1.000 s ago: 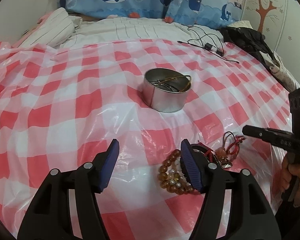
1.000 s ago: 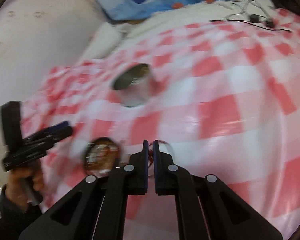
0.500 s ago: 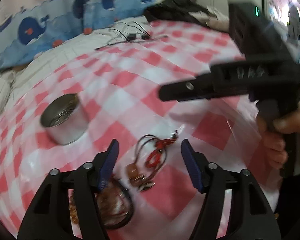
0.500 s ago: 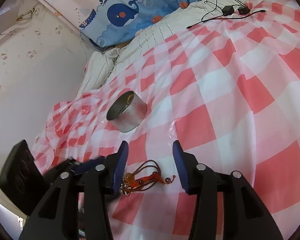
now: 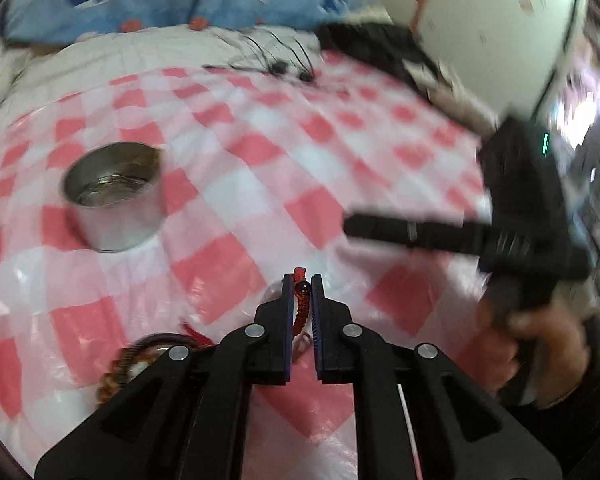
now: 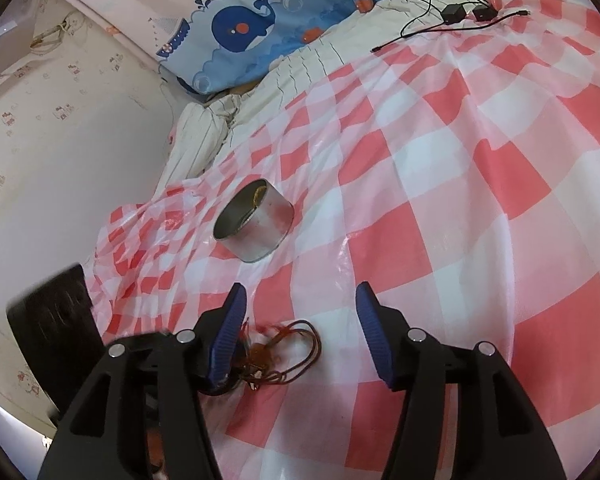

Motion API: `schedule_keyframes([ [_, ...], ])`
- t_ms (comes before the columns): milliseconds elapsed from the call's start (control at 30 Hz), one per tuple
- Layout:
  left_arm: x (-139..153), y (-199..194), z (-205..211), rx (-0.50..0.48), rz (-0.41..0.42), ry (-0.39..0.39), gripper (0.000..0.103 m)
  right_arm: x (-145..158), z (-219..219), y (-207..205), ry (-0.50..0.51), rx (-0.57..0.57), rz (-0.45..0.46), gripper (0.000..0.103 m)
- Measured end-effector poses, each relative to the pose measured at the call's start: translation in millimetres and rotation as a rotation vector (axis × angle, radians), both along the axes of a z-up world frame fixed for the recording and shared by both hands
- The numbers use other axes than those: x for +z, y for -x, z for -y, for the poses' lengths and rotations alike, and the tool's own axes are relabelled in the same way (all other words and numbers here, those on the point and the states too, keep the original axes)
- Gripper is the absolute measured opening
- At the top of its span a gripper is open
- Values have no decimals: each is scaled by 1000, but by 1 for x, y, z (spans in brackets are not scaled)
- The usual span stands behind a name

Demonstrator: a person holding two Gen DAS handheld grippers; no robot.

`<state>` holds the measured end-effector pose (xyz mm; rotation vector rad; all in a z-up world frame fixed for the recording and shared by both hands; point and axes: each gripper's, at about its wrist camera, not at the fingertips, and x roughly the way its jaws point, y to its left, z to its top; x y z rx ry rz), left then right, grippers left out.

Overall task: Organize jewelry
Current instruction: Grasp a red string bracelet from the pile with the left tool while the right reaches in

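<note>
Scene: bed under a red-check sheet (image 6: 440, 184); I'm running both grippers over a small jewelry pile w/ a tin (image 6: 256, 226) set further back.
L gripper (image 5: 301, 292): jaws have just been closing, now clamped on the red cord (image 5: 300, 312); a dark red bead sits between the pads near the tips.
R gripper (image 6: 298, 306): jaws have just been opening, now spread and holding nothing; the cord's loops (image 6: 288, 350) lie on the sheet between and below its fingers, beside the L pad.
Bracelet (image 5: 140, 364): amber beads, still on the sheet just left of the L gripper, partly hidden by its arm.
Tin: upright, open, something thin and gold already inside; well apart from the cord, up-left in the L view.
Step, my read: lift the cord w/ L and carry it to the tin.
How to do it well: I'd raise slowly so trailing loops clear the bracelet and don't snag; keep R back; get fully over the rim before letting go.
Risk: thin cord, tip-only grip — could slip; L view is blurred, so contact depth unclear.
</note>
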<state>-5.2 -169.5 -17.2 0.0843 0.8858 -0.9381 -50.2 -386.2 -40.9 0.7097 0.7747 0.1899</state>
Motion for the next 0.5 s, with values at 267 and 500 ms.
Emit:
schedule_keyframes([
  [267, 16, -34, -47, 185, -40, 112, 7, -9, -90, -19, 364, 275, -70, 77],
  [500, 16, -37, -49, 188, -38, 103, 7, -21, -106, -18, 483, 325, -85, 27],
])
